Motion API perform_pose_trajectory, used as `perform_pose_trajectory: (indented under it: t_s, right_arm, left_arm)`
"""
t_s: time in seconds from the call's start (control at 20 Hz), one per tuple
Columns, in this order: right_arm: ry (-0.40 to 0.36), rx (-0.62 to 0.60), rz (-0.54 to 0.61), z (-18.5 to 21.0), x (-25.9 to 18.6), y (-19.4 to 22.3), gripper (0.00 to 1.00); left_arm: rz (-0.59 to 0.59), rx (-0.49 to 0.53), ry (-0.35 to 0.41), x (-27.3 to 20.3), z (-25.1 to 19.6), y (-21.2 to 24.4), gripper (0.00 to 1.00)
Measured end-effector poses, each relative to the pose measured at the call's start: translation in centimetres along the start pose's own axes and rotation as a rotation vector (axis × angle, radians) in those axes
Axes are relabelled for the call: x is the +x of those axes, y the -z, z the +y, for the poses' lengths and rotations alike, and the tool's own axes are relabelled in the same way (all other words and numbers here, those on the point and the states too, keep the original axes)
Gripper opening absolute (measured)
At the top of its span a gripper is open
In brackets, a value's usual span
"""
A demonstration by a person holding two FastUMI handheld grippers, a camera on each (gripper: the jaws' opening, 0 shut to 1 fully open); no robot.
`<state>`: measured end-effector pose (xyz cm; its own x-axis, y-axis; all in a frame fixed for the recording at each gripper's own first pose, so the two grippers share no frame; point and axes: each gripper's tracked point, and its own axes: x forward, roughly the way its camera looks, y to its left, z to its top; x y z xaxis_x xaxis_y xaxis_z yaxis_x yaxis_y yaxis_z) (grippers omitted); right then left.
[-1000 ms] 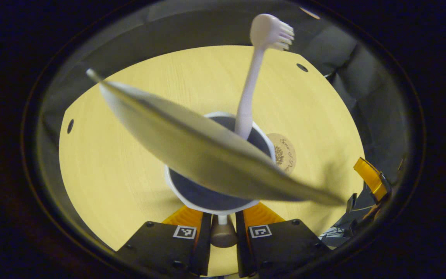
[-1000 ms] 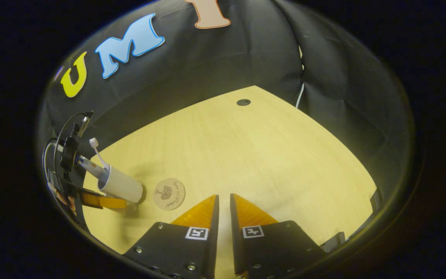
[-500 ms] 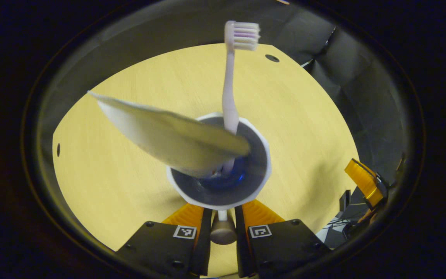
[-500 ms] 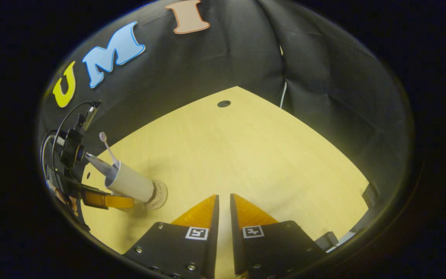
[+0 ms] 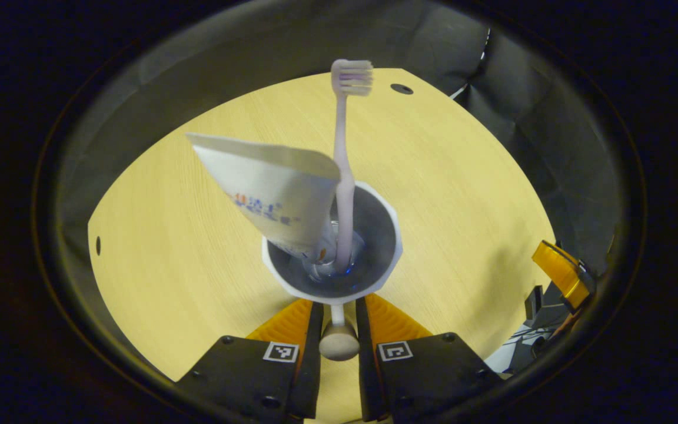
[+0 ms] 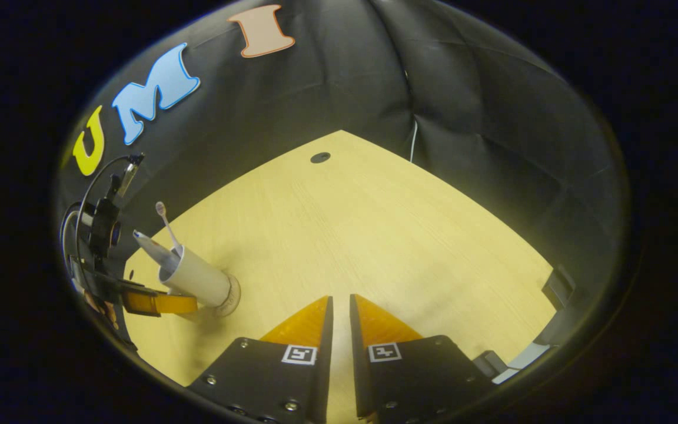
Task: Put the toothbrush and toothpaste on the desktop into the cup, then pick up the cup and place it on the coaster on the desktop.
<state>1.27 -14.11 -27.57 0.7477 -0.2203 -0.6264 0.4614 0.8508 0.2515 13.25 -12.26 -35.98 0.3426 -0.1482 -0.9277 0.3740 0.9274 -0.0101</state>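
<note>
Since the earlier frames the cup (image 5: 332,247) has swung from a tilt to nearly upright and come down over the coaster (image 6: 228,296), which now peeks out from under the cup's base in the right gripper view; the toothpaste (image 5: 271,191) has slid deeper inside. Nearest in the left gripper view, the left tongs (image 5: 338,321) are clamped on a small stem with a rounded knob that projects from the cup's near wall, both fingers pressing it. Just beyond, the cup's mouth faces the camera, the toothpaste leaning to the left and the toothbrush (image 5: 345,159) standing beside it, bristles toward the far edge of the surface (image 5: 445,176). The right tongs (image 6: 339,318) hover near the surface, well apart from the cup, fingers almost together with a thin slit between and nothing held. The cup seems to be seated or nearly so; I judge the step is done well by levelling the base flat on the coaster, centring it, then parting the left tongs gently and drawing back without nudging the knob, since the tall contents could tip a light cup.
</note>
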Motion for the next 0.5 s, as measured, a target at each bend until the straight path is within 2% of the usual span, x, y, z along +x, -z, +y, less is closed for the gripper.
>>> perform_pose_trajectory:
  t_s: [0.3, 0.4, 0.45, 0.5]
  right_arm:
    - [-0.014, 0.003, -0.006, 0.18, 0.01, -0.2, 0.18]
    - [-0.023, 0.0, -0.011, 0.25, -0.02, -0.35, 0.18]
    - [-0.031, -0.002, -0.017, 0.39, -0.08, -0.56, 0.18]
    - [-0.041, -0.006, -0.025, 0.49, -0.1, -0.69, 0.18]
  left_arm:
    - [-0.008, -0.014, 0.001, -0.02, -0.52, -0.03, 0.34]
    - [-0.027, -0.034, 0.01, -0.27, -0.76, 0.13, 0.39]
    - [-0.043, -0.035, 0.009, -0.53, -0.72, 0.06, 0.47]
    - [-0.063, -0.038, 0.007, -0.82, -0.56, -0.01, 0.49]
